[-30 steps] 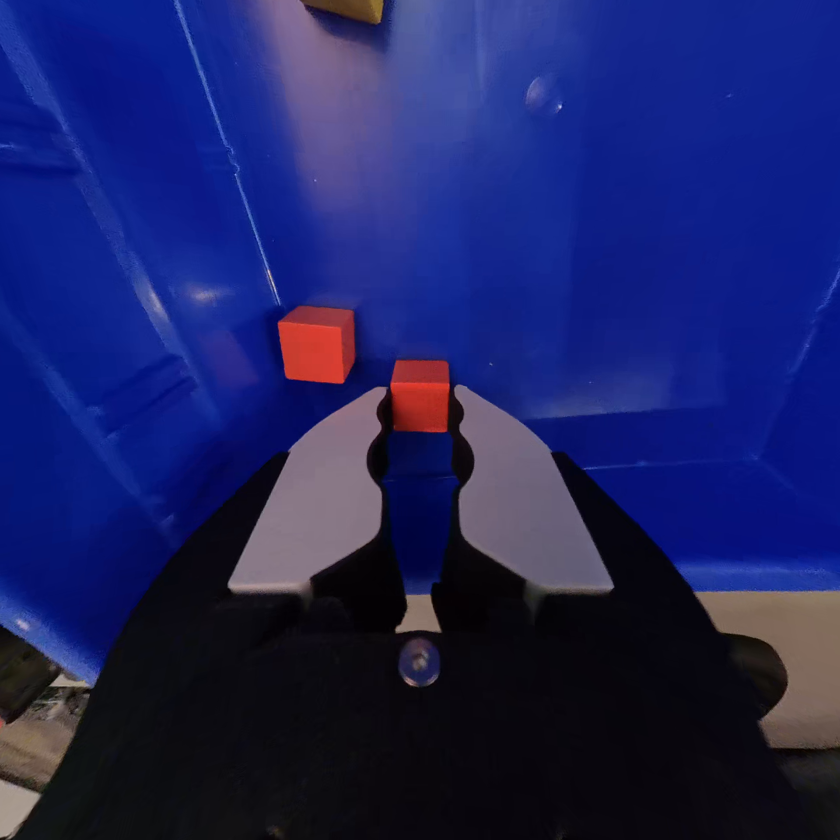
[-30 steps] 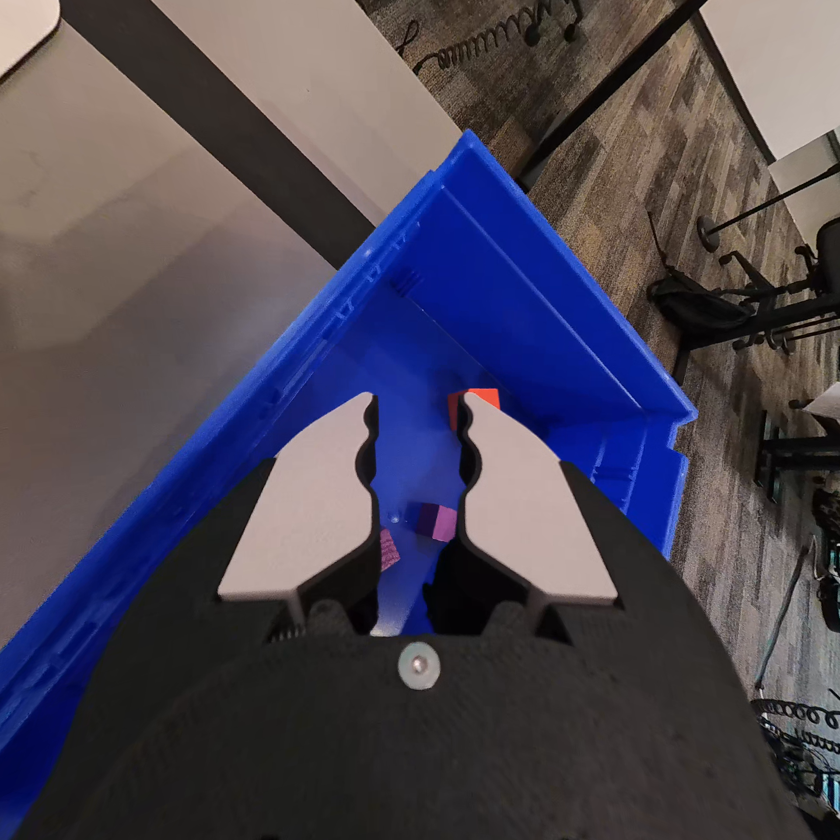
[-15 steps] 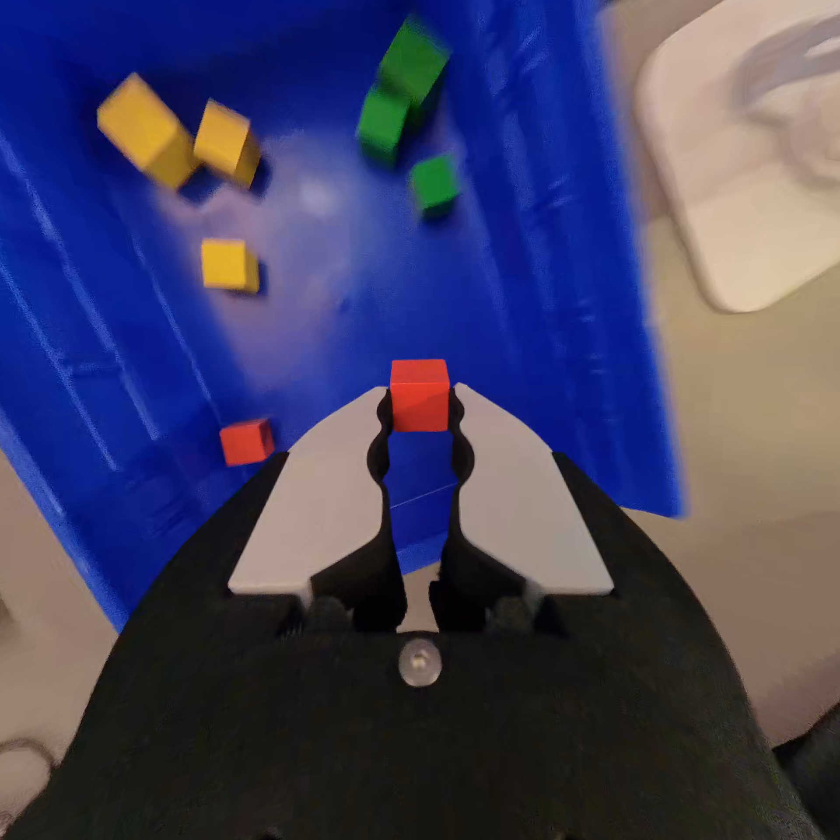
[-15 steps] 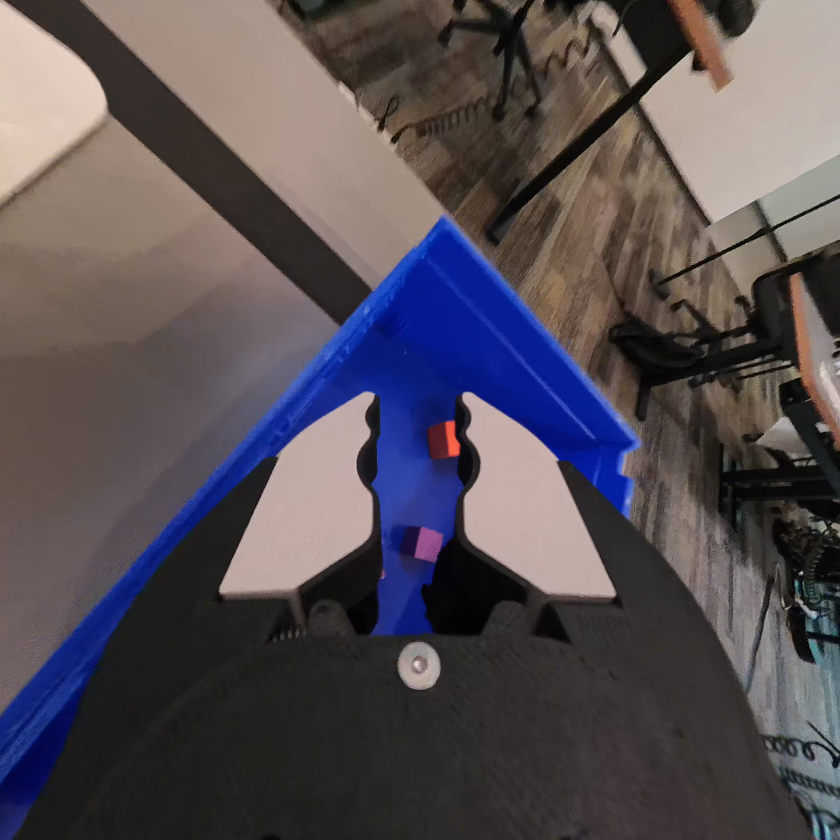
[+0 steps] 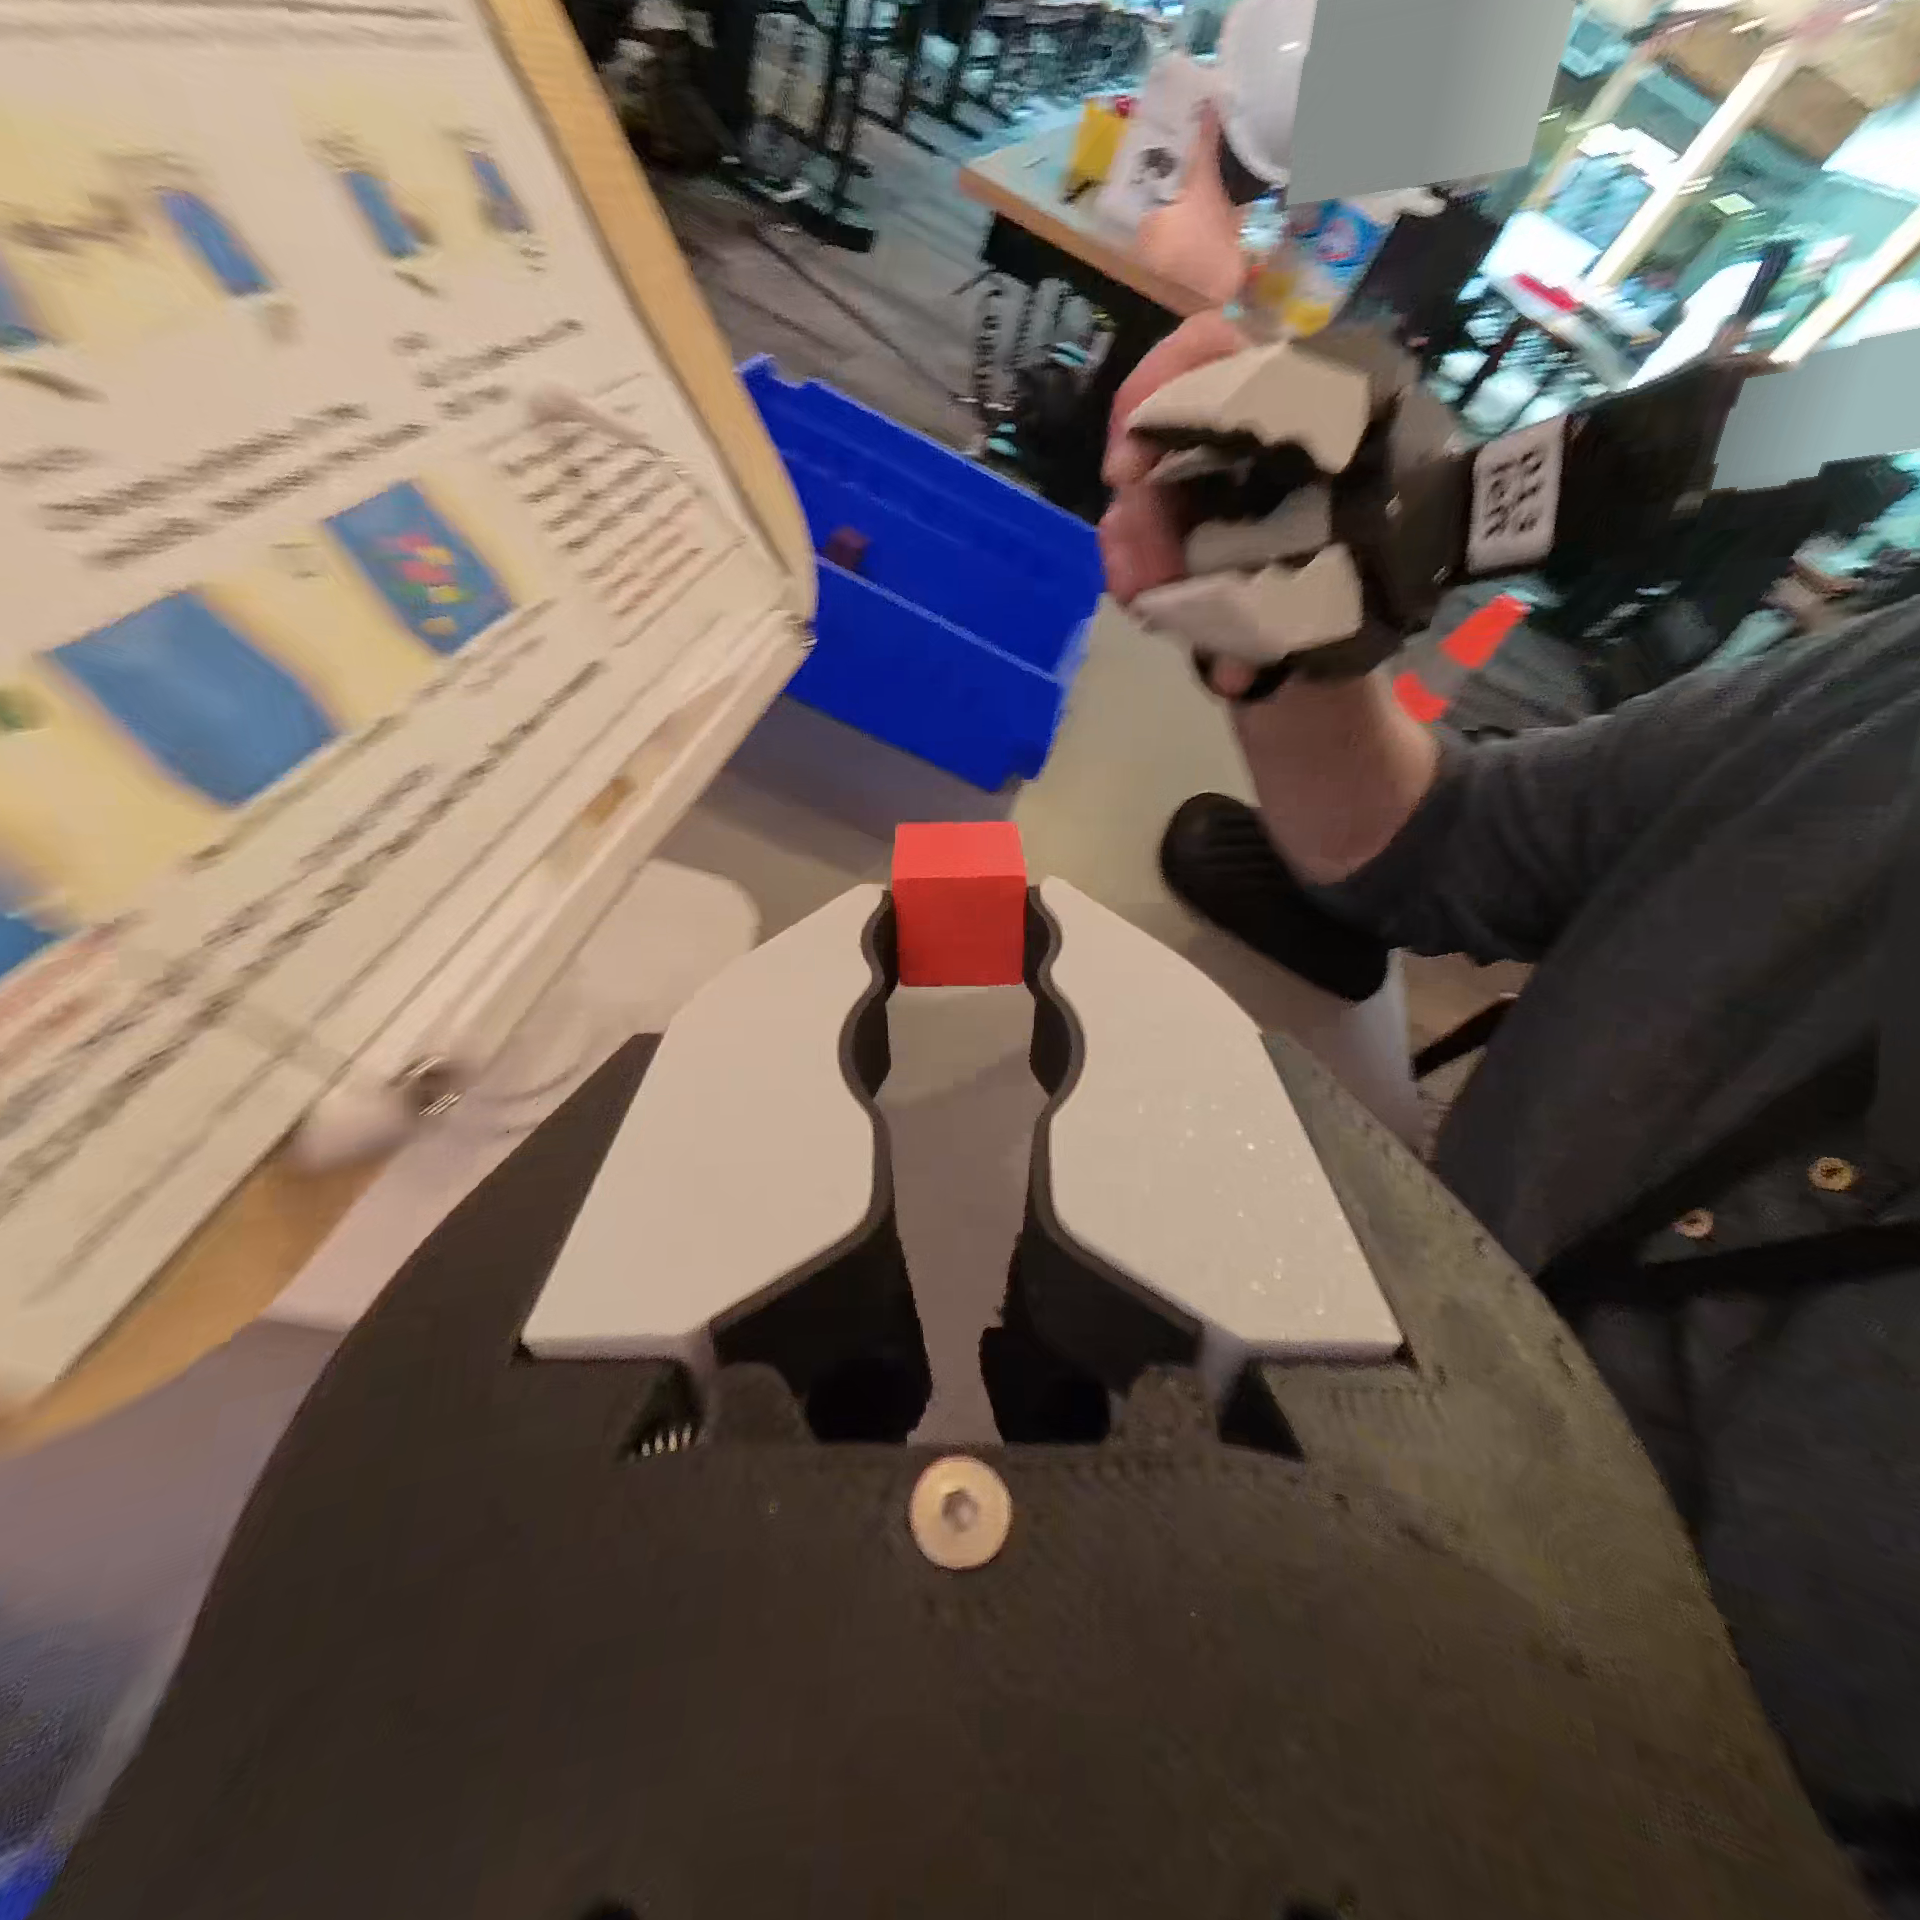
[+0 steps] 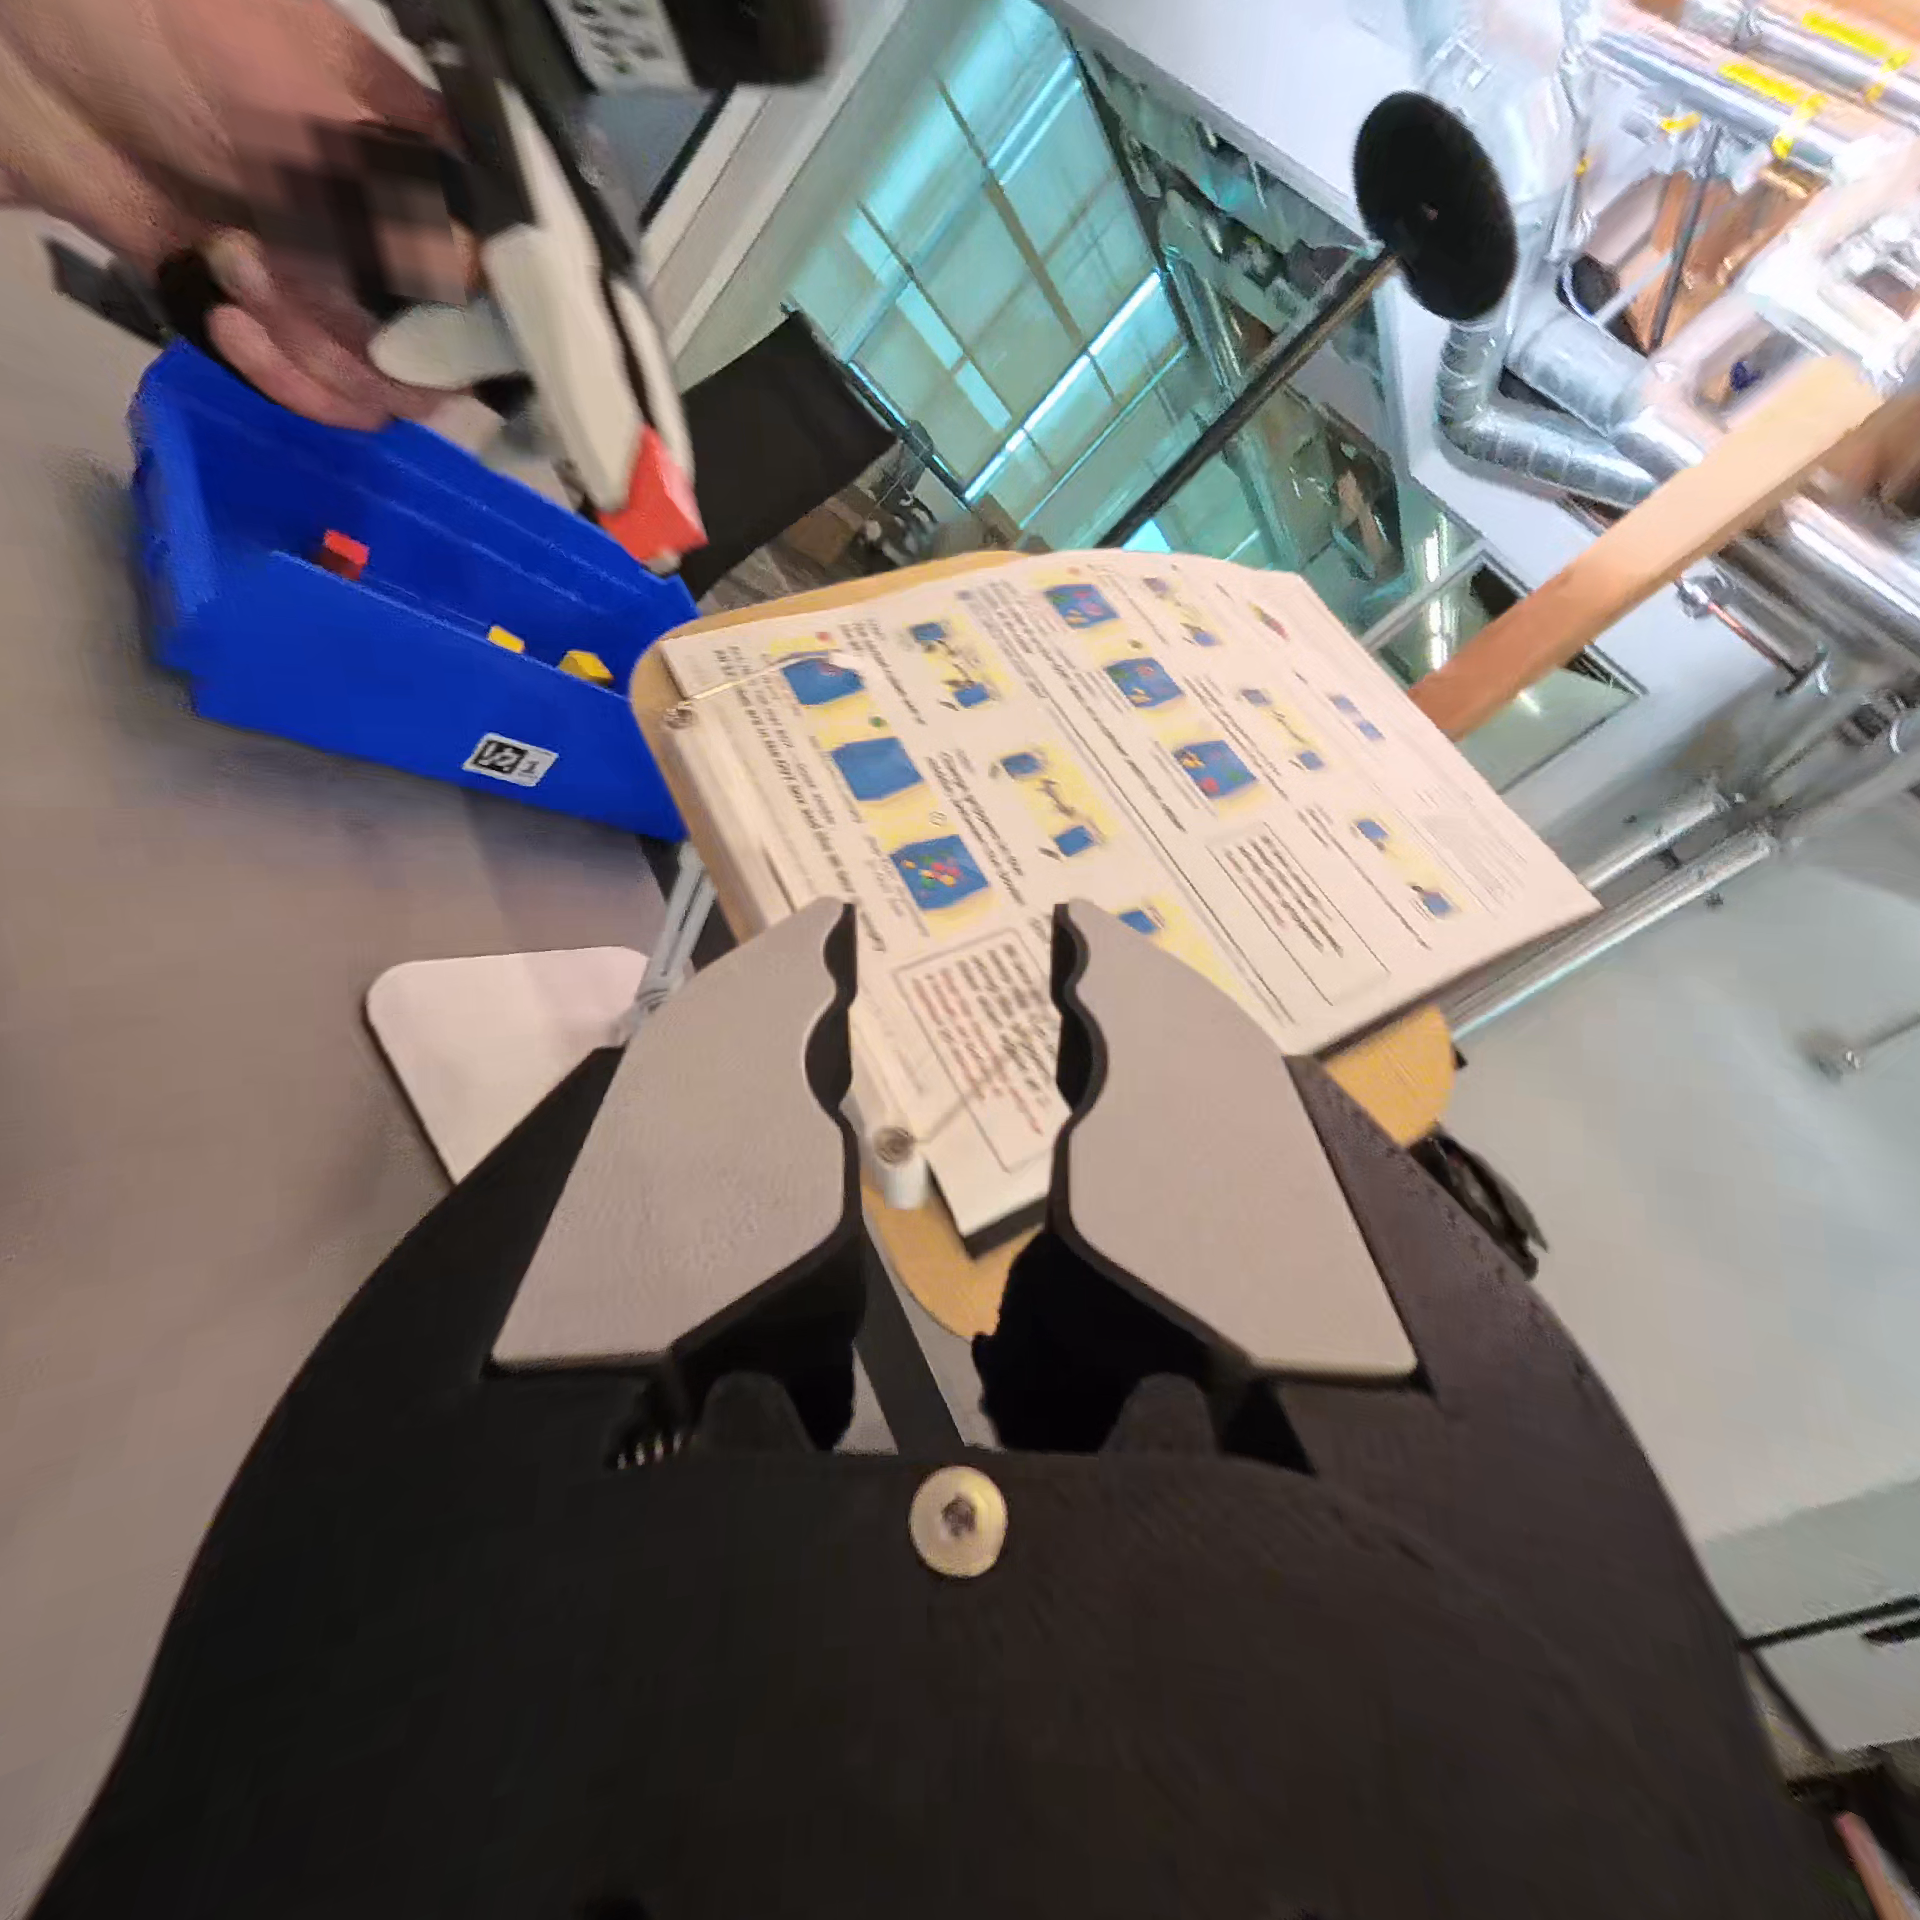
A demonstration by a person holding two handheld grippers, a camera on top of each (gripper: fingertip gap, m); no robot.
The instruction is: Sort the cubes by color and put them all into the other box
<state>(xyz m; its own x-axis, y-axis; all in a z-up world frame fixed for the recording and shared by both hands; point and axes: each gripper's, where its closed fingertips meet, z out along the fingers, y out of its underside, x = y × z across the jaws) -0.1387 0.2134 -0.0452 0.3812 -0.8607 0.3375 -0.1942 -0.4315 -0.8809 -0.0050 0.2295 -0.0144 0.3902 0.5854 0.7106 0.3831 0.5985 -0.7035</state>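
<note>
My left gripper point(image 5: 958, 920) is shut on a red cube point(image 5: 958, 902), and both pads press its sides at the fingertips. It holds the cube in the air above the grey table. The right wrist view shows this gripper point(image 6: 634, 488) with the red cube point(image 6: 655, 514) over a blue box point(image 6: 416, 717). That box holds a red cube point(image 6: 343, 551) and two yellow cubes point(image 6: 585, 665). My right gripper point(image 6: 954, 935) is open with nothing between its fingers. It also shows raised in a hand in the left wrist view point(image 5: 1153, 520). A second blue box point(image 5: 935, 623) holds a purple cube point(image 5: 847, 545).
A tilted wooden board with printed instruction sheets point(image 6: 1091, 779) stands between the two boxes, and it shows blurred in the left wrist view point(image 5: 312, 520). Its white base plate point(image 6: 499, 1029) lies on the grey table point(image 6: 208, 987). A person's sleeve point(image 5: 1662, 883) is on the right.
My left gripper rose out of the blue box with the red cube still clamped and swung toward the other side. My right gripper lifted away from its box, and its jaws opened slightly.
</note>
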